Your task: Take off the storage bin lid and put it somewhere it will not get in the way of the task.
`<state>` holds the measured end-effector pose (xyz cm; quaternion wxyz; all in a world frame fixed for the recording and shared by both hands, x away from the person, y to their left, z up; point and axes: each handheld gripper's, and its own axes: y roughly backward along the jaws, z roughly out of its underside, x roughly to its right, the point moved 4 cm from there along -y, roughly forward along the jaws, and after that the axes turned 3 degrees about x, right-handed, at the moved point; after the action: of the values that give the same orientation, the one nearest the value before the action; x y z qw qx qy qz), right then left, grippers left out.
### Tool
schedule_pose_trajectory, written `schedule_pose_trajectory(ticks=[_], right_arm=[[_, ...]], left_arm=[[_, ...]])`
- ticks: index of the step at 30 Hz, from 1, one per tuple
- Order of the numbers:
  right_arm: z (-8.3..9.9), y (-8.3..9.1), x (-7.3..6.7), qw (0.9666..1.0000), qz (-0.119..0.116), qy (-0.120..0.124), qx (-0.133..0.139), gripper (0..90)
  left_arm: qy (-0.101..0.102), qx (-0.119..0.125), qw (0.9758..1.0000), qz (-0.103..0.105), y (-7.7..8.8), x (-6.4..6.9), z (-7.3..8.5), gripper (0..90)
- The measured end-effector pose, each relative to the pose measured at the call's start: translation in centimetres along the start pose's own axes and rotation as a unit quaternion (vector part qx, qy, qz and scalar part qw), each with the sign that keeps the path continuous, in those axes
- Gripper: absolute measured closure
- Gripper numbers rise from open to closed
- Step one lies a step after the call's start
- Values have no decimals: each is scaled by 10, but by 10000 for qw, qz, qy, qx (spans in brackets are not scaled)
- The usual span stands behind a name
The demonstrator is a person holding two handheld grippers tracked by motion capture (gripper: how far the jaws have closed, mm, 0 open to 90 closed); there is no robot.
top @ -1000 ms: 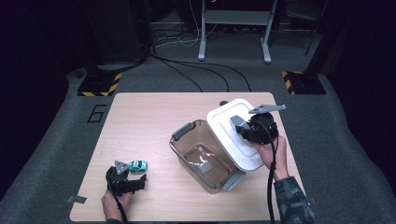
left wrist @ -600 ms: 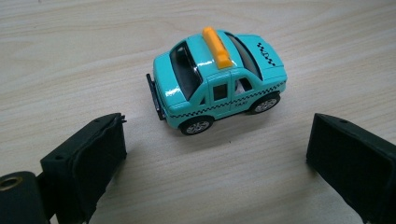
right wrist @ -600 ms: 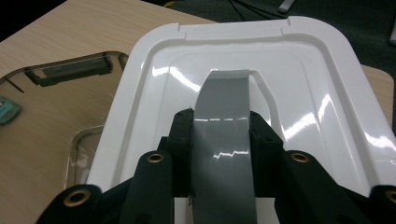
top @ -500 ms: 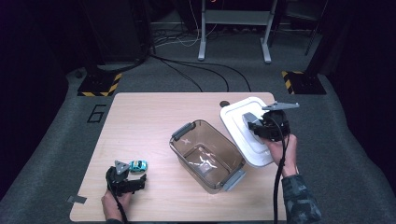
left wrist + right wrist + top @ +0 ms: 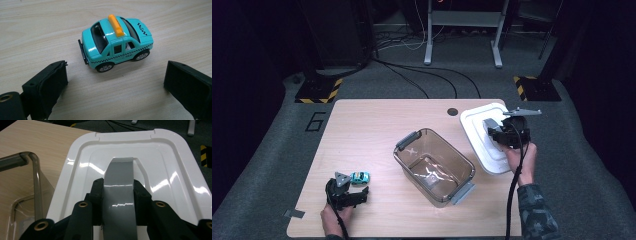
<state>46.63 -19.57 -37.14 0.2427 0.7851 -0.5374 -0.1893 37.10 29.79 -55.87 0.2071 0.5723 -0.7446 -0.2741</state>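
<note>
While the left claw (image 5: 116, 82) rests low on the bench (image 5: 377, 125) with its jaws spread wide, the teal toy taxi (image 5: 116, 46) stands on its wheels just ahead of the gap between them, touching neither pad. Over at the bench's right edge, the right claw (image 5: 117, 188) is clamped on the grey handle (image 5: 120, 182) of the white lid (image 5: 479, 125), which lies beside the clear brown tub (image 5: 434, 165), partly overhanging the edge.
</note>
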Motion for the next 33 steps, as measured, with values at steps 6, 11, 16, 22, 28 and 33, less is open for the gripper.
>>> schedule_pose_trajectory(ticks=[6, 11, 16, 22, 28, 33], right_arm=[[8, -7, 9, 9998, 120, -180, -34, 671], [17, -16, 16, 9992, 220, -310, -75, 671], [27, -27, 20, 9984, 239, -490, -138, 671], [36, -38, 23, 9977, 301, -561, -219, 671], [44, -48, 26, 9964, 384, -710, -256, 671], [52, -57, 27, 9954, 451, -778, -329, 671]], left_arm=[[-6, -1, 10000, 1, 0, 0, 0, 46], [-7, -5, 10000, -1, 0, 0, 0, 46], [-6, 0, 10000, -2, 0, 0, 0, 46], [-9, 4, 10000, -5, 0, 0, 0, 46], [-34, 12, 10000, -13, 0, 0, 0, 46], [-18, -21, 10000, 4, 1, 0, 0, 46]])
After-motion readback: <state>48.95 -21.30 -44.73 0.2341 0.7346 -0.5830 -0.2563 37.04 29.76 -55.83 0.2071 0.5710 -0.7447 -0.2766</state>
